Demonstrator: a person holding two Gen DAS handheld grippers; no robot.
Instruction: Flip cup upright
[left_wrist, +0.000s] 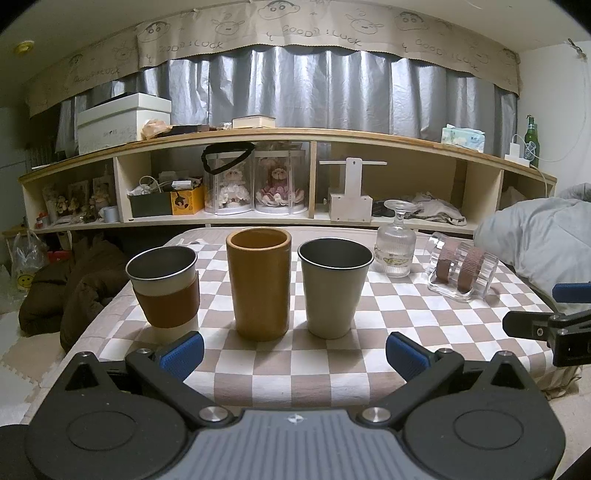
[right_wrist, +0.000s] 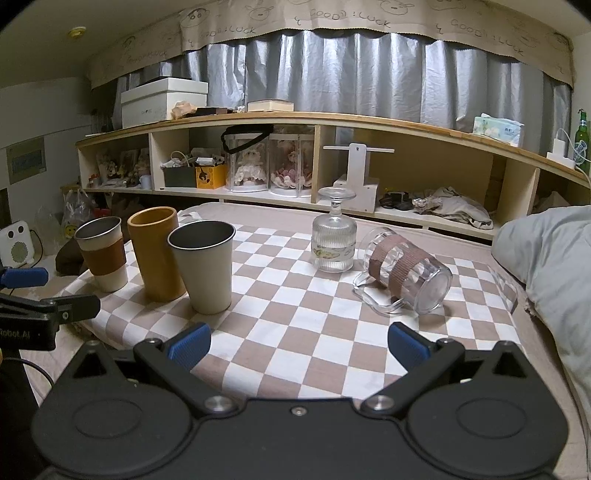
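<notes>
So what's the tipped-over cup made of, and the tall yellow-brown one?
The tipped-over cup looks like clear glass or hard plastic, see-through and shiny with faceted sides; its two brown bands seem ribbed cardboard. The yellow-brown cup looks matte, perhaps bamboo or wood.

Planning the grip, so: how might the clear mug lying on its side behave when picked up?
The clear mug looks like smooth, rigid glass or plastic, so probably slippery and possibly breakable. Its brown ribbed bands may offer grip. Its handle rests on the checkered cloth, likely blocking rolling.
</notes>
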